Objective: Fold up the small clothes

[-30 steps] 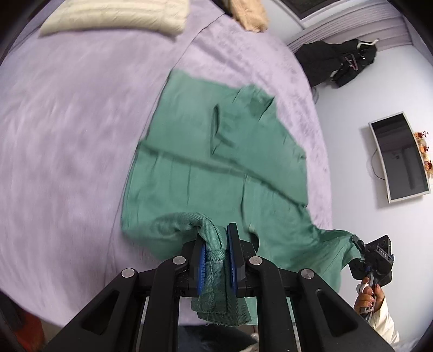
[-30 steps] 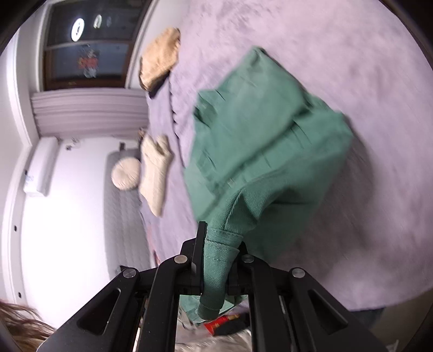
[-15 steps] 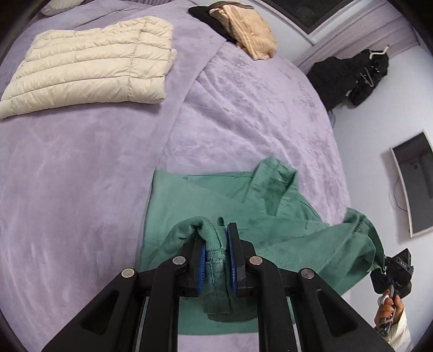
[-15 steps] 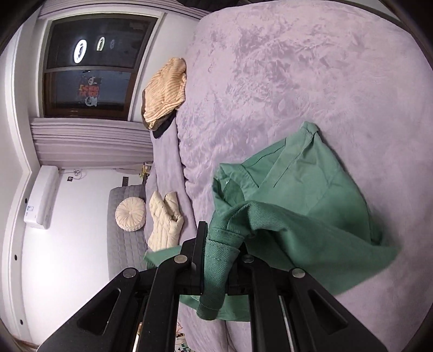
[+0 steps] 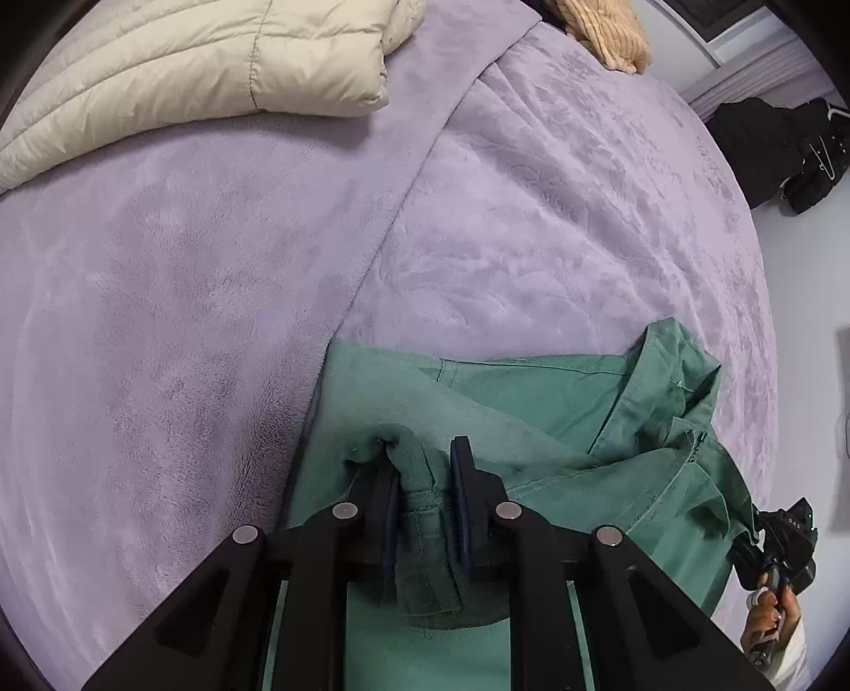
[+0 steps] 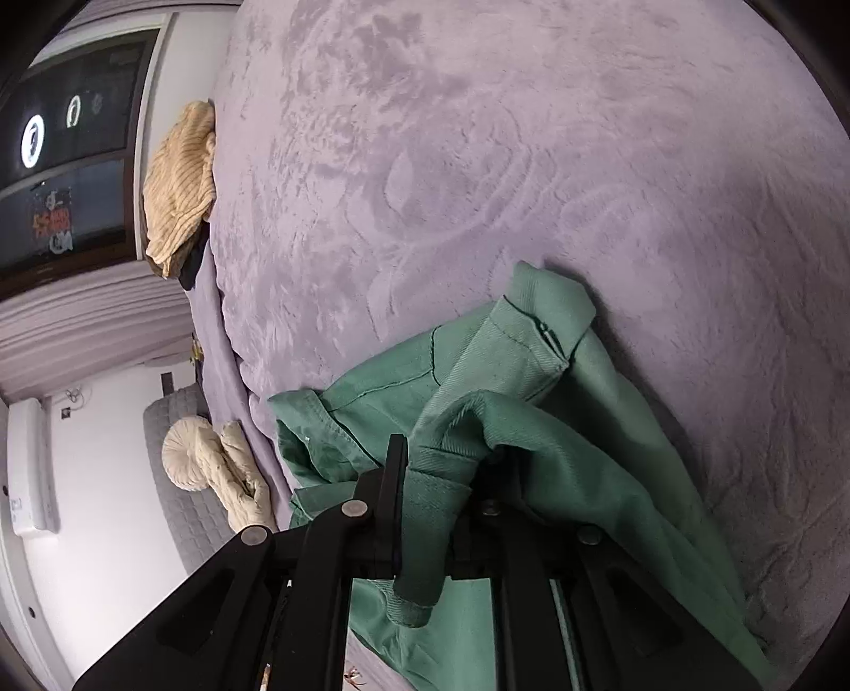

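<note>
A green garment (image 5: 531, 393) lies bunched and partly doubled over on the purple bedspread (image 5: 186, 276). My left gripper (image 5: 425, 468) is shut on a hemmed edge of the green garment, low over the bed. My right gripper (image 6: 441, 478) is shut on another hemmed edge of the same garment (image 6: 558, 404), close to the bedspread (image 6: 531, 159). The right gripper also shows in the left wrist view (image 5: 781, 547) at the garment's right end, held by a hand.
A folded cream puffer jacket (image 5: 186, 69) lies at the far left of the bed. A tan knitted garment (image 5: 611, 32) lies at the bed's far edge, also seen in the right wrist view (image 6: 180, 186). Dark clothes (image 5: 770, 143) hang at the right wall.
Both grippers have carried their held edges forward over the garment and down toward the bed. The garment went from spread out to doubled over and bunched.
</note>
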Tool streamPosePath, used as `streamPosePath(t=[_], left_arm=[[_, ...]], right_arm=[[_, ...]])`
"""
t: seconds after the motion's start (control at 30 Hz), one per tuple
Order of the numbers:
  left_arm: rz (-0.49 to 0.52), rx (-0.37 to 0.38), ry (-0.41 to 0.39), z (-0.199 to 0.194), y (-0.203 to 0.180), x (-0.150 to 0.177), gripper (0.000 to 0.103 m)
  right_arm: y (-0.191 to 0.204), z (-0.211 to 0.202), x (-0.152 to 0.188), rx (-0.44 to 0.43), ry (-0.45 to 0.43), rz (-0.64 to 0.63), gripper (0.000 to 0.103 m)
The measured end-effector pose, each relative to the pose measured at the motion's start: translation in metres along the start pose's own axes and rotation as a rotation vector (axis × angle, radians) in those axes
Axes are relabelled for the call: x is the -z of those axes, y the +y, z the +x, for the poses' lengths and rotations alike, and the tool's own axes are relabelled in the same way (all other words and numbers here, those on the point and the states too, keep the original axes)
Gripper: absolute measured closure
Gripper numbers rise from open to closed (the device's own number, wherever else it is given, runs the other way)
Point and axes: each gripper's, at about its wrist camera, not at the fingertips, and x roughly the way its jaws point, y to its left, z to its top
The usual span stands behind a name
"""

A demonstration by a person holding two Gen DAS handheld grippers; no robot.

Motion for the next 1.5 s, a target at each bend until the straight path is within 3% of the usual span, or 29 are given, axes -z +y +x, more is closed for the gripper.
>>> streamPosePath(t=[0.07, 0.1, 0.13, 0.17, 0.2, 0.23, 0.27, 0.4, 0.5, 0.57, 0.63, 0.73, 0.83, 0.9, 1.0, 1.07, 1.17, 1.23, 1.37, 1.5], left_arm=[[0.057, -0.016, -0.019, -0.011, -0.009, 0.004, 0.081], [0.080, -0.023, -0.029, -0.017, -0.014, 0.005, 0.068], [0.104, -0.035, -0.051, -0.024, -0.019, 0.006, 0.031], [0.128, -0.070, -0.093, -0.033, -0.023, 0.007, 0.011], [0.164, -0.109, -0.152, -0.045, -0.029, 0.007, 0.000], [0.193, -0.114, -0.164, -0.050, -0.033, 0.004, 0.000], [0.206, -0.120, -0.164, -0.054, -0.036, 0.001, 0.000], [0.245, -0.182, -0.185, -0.055, -0.042, -0.004, 0.000], [0.262, -0.198, -0.146, -0.037, -0.043, -0.001, 0.000], [0.268, -0.173, -0.106, -0.021, -0.048, 0.004, 0.000], [0.287, -0.161, -0.082, -0.003, -0.059, 0.011, 0.000], [0.337, -0.237, -0.106, 0.023, -0.081, 0.020, 0.000], [0.350, -0.351, -0.148, 0.046, -0.085, 0.019, 0.000], [0.300, -0.387, -0.148, 0.059, -0.071, 0.013, 0.000], [0.211, -0.362, -0.134, 0.064, -0.039, 0.005, 0.000], [0.179, -0.352, -0.122, 0.061, -0.024, 0.000, 0.000], [0.178, -0.367, -0.148, 0.042, -0.021, 0.000, 0.000], [0.194, -0.423, -0.179, 0.025, -0.025, 0.001, 0.000], [0.233, -0.289, -0.210, -0.010, -0.048, 0.025, 0.000], [0.330, -0.225, -0.176, -0.001, -0.093, 0.076, 0.000]], right_arm=[[0.001, -0.006, 0.000, -0.008, -0.002, -0.002, 0.087], [0.004, -0.009, 0.000, -0.006, -0.003, -0.024, 0.084], [0.008, -0.012, 0.001, 0.002, -0.002, -0.045, 0.078], [0.012, -0.016, 0.001, 0.006, -0.006, -0.067, 0.074], [0.016, -0.020, 0.001, 0.005, -0.012, -0.078, 0.062], [0.019, -0.025, 0.001, 0.007, -0.030, -0.091, 0.052], [0.023, -0.031, 0.001, 0.018, -0.055, -0.107, 0.050], [0.053, -0.049, 0.010, 0.128, -0.126, -0.271, 0.050], [0.080, -0.044, 0.029, 0.199, -0.094, -0.457, 0.050], [0.098, -0.025, 0.047, 0.239, -0.016, -0.596, 0.057], [0.105, -0.001, 0.061, 0.289, 0.055, -0.681, 0.076], [0.108, 0.033, 0.067, 0.406, 0.057, -0.786, 0.076], [0.102, 0.049, 0.050, 0.513, -0.030, -0.786, 0.076], [0.089, 0.047, 0.028, 0.510, -0.067, -0.710, 0.081], [0.067, 0.037, 0.002, 0.468, -0.081, -0.614, 0.103], [0.062, 0.032, -0.004, 0.435, -0.075, -0.594, 0.103], [0.072, 0.020, 0.004, 0.468, -0.114, -0.595, 0.103], [0.083, 0.011, 0.019, 0.456, -0.115, -0.612, 0.096], [0.110, 0.022, 0.085, 0.366, -0.001, -0.752, 0.096], [0.102, 0.064, 0.161, 0.301, 0.165, -0.827, 0.096]])
